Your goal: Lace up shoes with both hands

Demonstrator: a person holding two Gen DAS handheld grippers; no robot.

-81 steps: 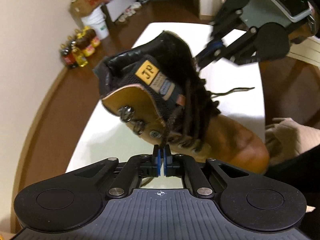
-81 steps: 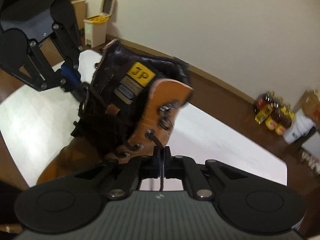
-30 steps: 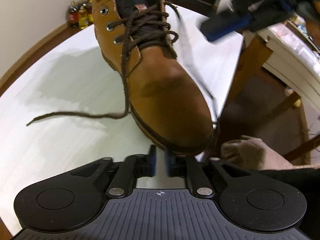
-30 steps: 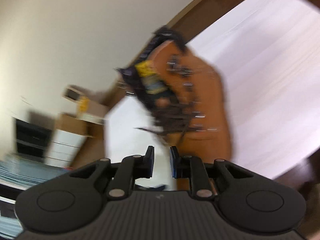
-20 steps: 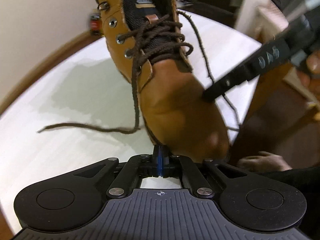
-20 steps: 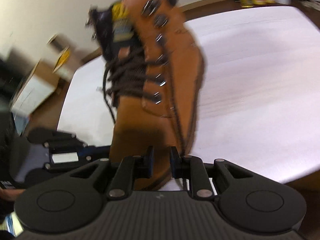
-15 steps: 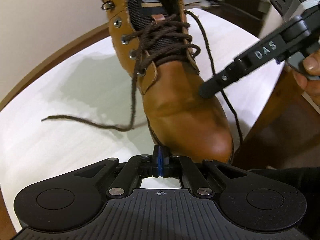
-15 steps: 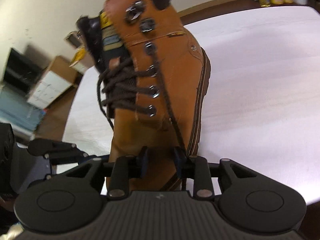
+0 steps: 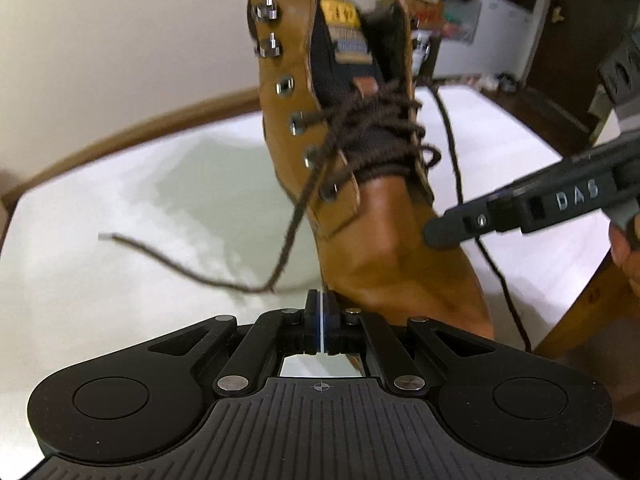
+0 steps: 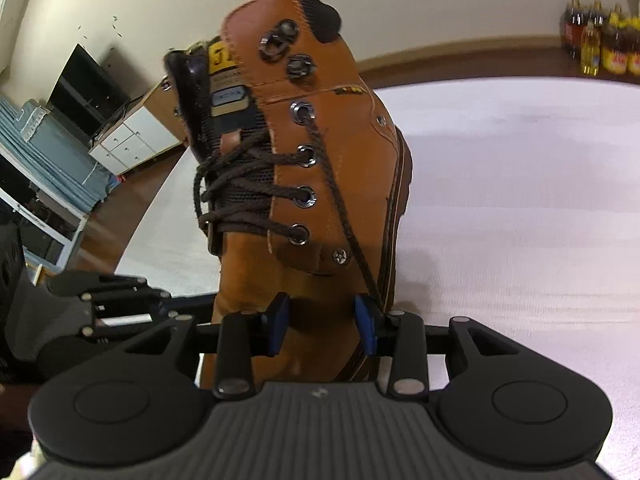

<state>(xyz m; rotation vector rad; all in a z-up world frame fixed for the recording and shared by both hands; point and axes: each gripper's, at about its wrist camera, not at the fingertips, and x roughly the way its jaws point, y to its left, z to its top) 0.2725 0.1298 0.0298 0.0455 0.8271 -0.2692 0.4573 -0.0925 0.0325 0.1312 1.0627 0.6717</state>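
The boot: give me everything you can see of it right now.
The boot is tan leather, it seems, with a dark padded collar, a black tongue bearing a yellow label, metal eyelets and two hooks near the top on each side. It stands upright on the white table, toe towards both cameras. Its brown lace crosses the lower eyelets; both loose ends trail down onto the table.

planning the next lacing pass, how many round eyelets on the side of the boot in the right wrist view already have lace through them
4, stacked up the boot side: lowest eyelet, next, third, top. The lace runs from the top one down. The two hooks above are empty.
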